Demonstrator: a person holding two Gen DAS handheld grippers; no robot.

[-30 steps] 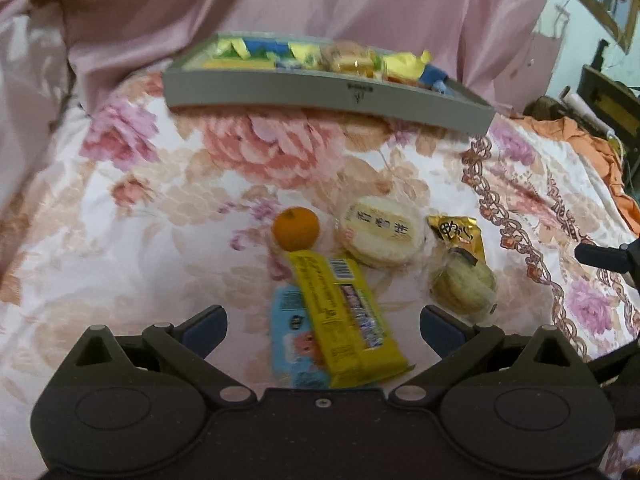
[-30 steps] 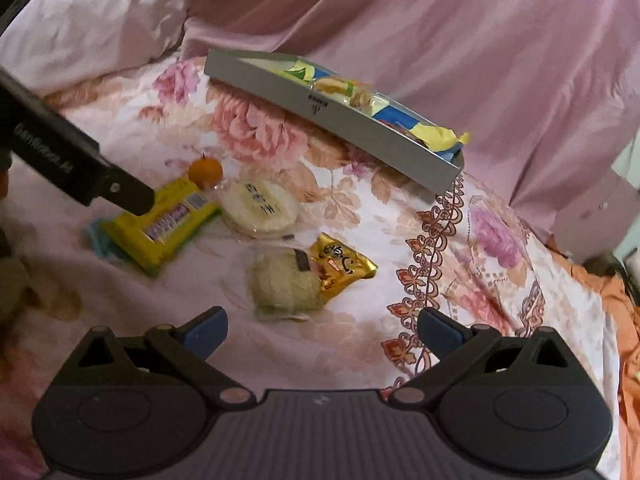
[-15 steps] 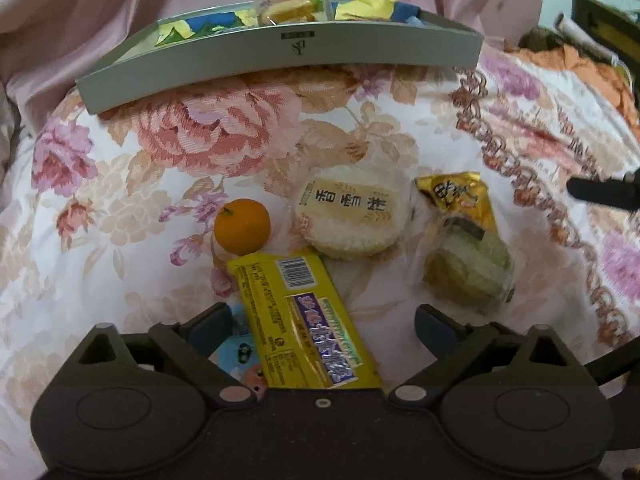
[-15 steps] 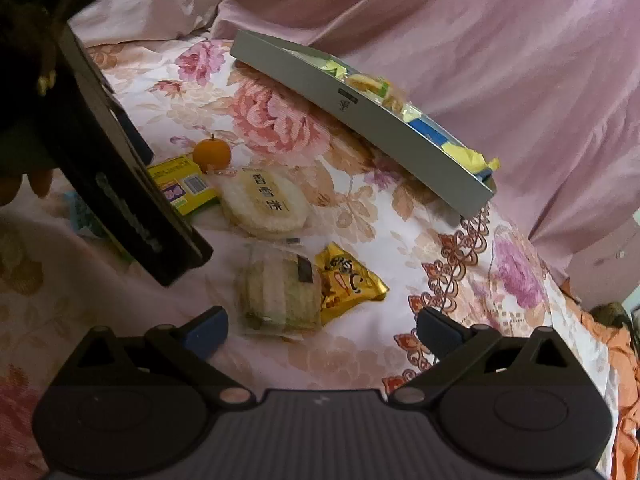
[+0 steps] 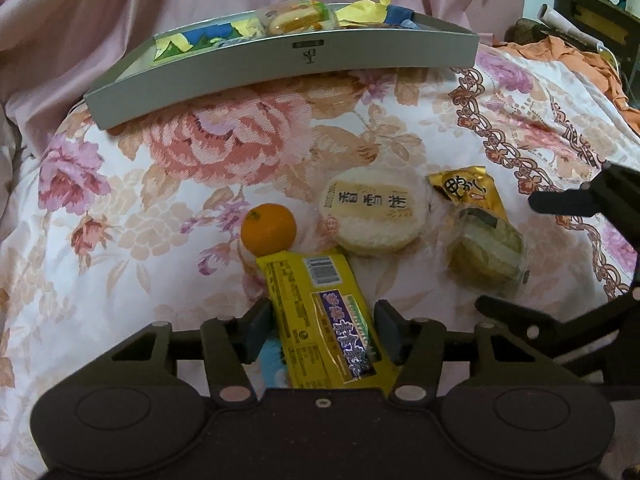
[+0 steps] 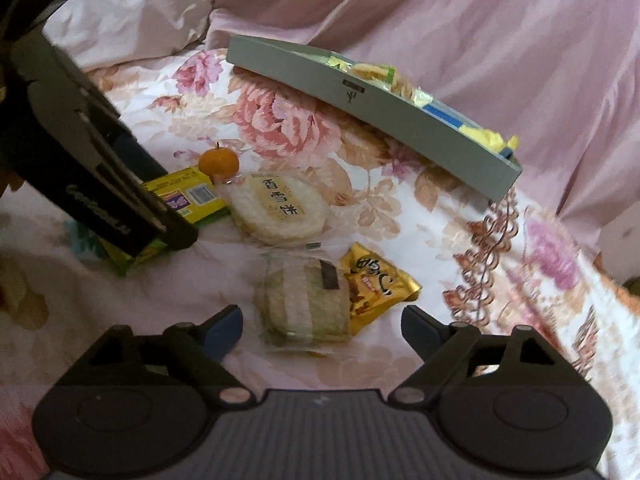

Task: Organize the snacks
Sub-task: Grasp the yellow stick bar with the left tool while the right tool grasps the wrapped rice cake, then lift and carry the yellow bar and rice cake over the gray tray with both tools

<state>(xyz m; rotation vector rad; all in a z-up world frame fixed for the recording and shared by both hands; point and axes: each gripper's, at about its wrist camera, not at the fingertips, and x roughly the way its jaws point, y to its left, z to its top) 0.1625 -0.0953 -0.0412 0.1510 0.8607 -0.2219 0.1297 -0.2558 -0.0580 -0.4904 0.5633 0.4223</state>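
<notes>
My left gripper has closed its two pads on the sides of a yellow snack bar that lies on the floral bedspread over a blue packet. In the right wrist view the left gripper covers most of the bar. My right gripper is open and empty, just in front of a clear-wrapped greenish cake and a gold packet. A round rice cracker and a small orange lie beyond the bar.
A grey tray holding several wrapped snacks stands at the far side of the bed, also in the right wrist view. Pink bedding rises behind it. Orange cloth and furniture sit at the right.
My left gripper moved forward over the yellow bar and its jaws closed from wide open onto the bar's sides. My right gripper moved closer to the greenish cake, still open.
</notes>
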